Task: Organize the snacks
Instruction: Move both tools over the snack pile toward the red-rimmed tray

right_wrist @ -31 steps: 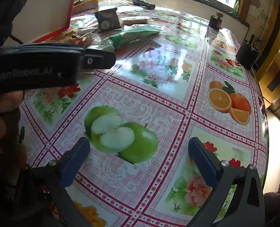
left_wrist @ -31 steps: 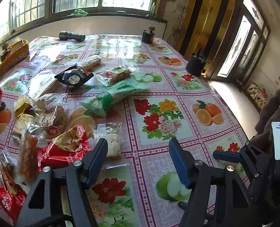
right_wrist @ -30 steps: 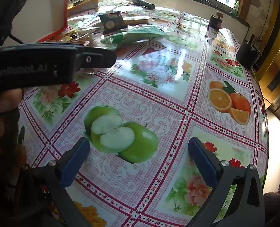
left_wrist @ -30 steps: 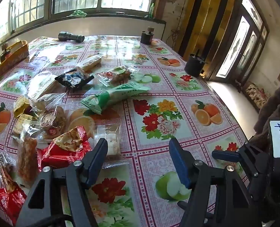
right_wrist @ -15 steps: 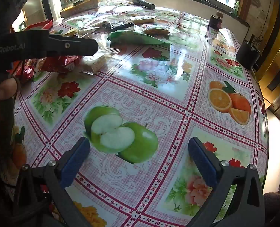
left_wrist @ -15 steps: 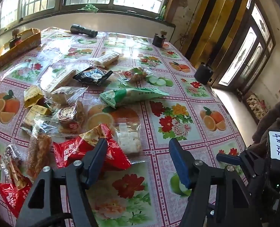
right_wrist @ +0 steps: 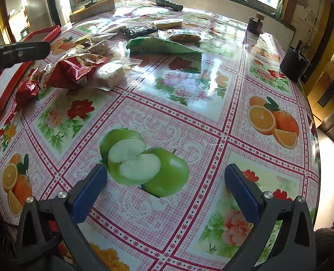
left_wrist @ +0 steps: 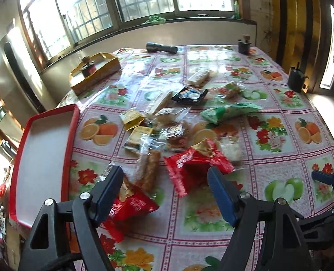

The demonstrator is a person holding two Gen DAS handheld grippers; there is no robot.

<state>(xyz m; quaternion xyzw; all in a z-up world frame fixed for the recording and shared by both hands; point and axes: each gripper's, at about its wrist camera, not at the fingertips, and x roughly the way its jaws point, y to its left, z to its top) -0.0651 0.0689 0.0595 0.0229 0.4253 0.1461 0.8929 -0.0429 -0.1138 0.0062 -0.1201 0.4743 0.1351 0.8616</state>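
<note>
So going left to right: the red tray (left_wrist: 42, 149) sits at the bench's left edge, nothing in it that I can see, and the snack pile is just to its right. The left gripper (left_wrist: 164, 194) hangs right over that pile, and its jaws have just been opening; they stand wide with nothing between the pads. Dead ahead of them is the big red packet (left_wrist: 196, 167), lying flat, long axis running roughly across the gap, so the jaws would straddle it the long way unless the wrist turns. A smaller red packet (left_wrist: 130, 205) is tucked under the left finger. Farther right, the right gripper (right_wrist: 167, 192) hovers over the printed apples on bare bench (right_wrist: 189, 117), jaws wide and empty, well apart from any snack. The left hand is clearly nearer, I'd say.
</note>
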